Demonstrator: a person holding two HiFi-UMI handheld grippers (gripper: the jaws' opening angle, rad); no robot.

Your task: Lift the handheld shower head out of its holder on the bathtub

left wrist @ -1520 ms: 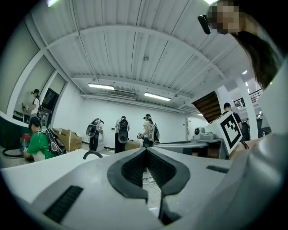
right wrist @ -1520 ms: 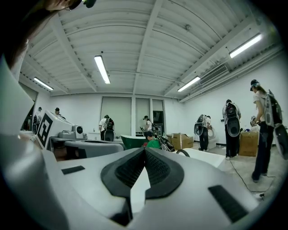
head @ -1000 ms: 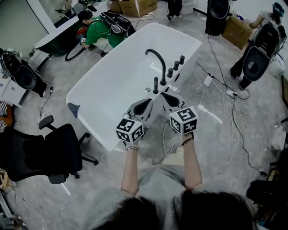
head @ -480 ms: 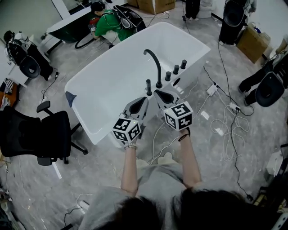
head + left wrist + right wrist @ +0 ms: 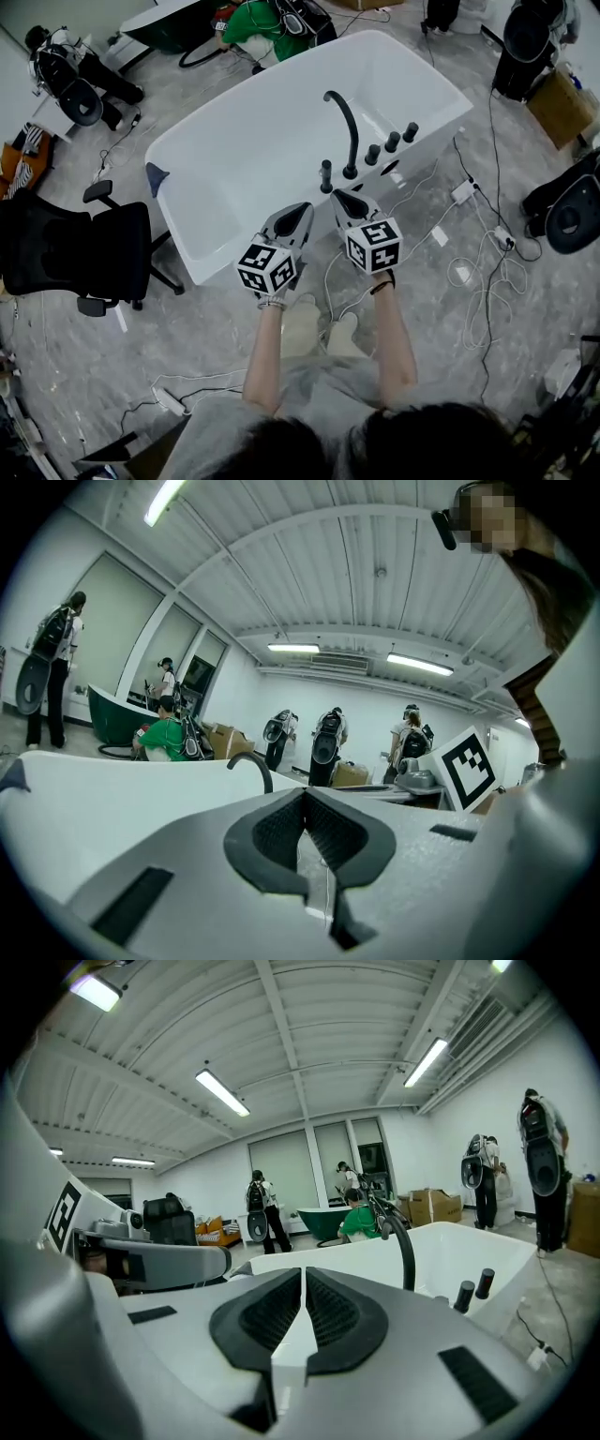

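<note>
The white bathtub [image 5: 216,187] stands crosswise ahead of me. On its near right rim a short black handheld shower head [image 5: 326,175] stands upright in its holder, beside the curved black faucet [image 5: 345,122] and three black knobs [image 5: 392,142]. My right gripper [image 5: 337,194] is shut and empty, its tip just below the shower head and apart from it. My left gripper [image 5: 305,208] is also shut and empty, at the tub's outer wall to the left. The right gripper view shows the faucet [image 5: 405,1251] and knobs [image 5: 464,1295] over shut jaws; the shower head is hidden there.
A black office chair [image 5: 84,262] stands at the left of the tub. Cables and a power strip [image 5: 462,192] lie on the floor at the right. A person in green [image 5: 267,19] crouches beyond the tub. Backpack-like gear sits around the room's edges.
Both grippers have sunk a little and come closer to the tub's near rim, still shut. The head view has swung, so the tub sits more to the right.
</note>
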